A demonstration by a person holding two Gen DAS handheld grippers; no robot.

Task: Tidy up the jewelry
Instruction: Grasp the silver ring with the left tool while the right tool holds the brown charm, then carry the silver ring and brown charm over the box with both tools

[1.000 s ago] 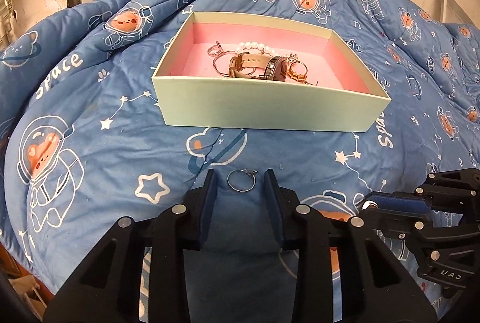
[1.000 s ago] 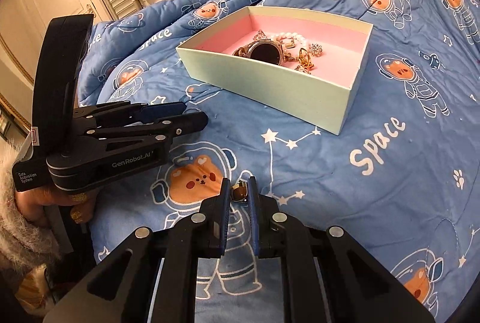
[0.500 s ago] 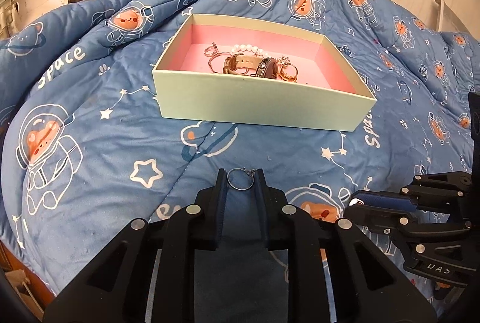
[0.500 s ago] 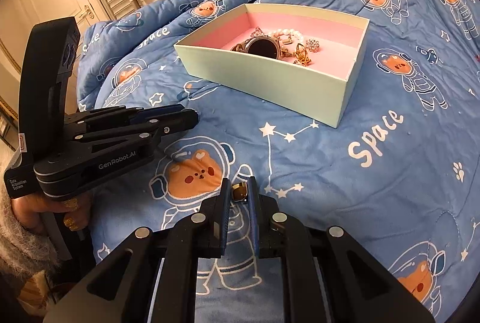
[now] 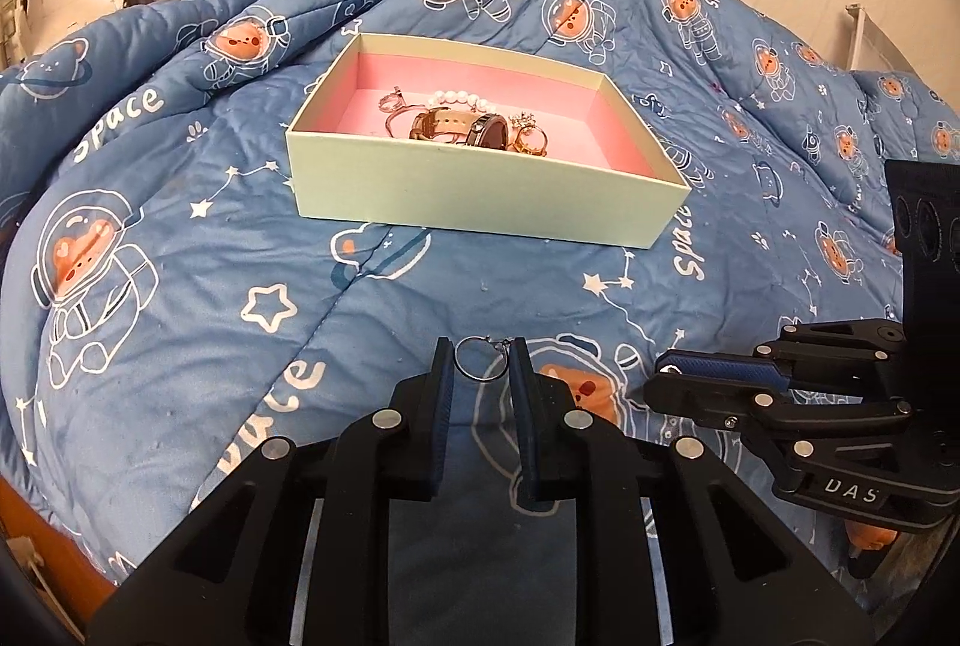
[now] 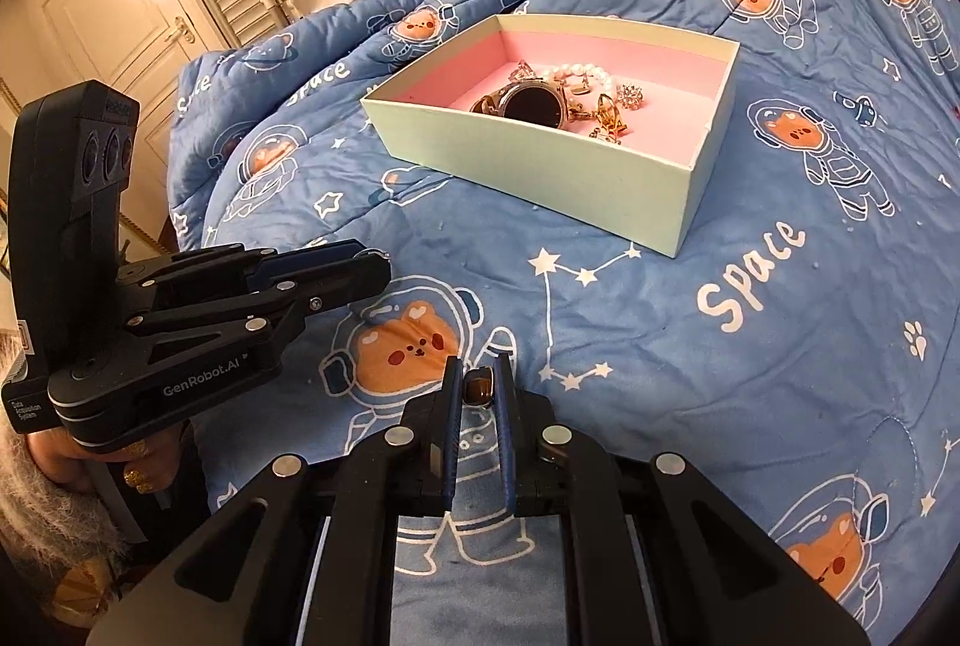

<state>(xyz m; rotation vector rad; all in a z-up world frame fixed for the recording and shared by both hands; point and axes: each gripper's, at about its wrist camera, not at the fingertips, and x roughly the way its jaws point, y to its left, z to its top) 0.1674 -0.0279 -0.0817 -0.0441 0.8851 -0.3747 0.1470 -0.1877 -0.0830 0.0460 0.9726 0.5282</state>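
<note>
jewelry in both your grippers: left gripper (image 5: 482,367) clenches a hoop earring (image 5: 478,359), right gripper (image 6: 478,386) a brown ring (image 6: 479,386), both lifted for the box (image 5: 480,202).

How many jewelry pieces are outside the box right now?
2: a hoop earring in the left claw, a brown-stone ring in the right claw. None visible on the blanket.

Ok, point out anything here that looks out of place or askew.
Nothing looks damaged or spilled. The box sits level on the quilt with the jewelry heaped inside. Each claw grips a piece outside it: left claw a thin ring, right claw a brown-stone ring.
</note>
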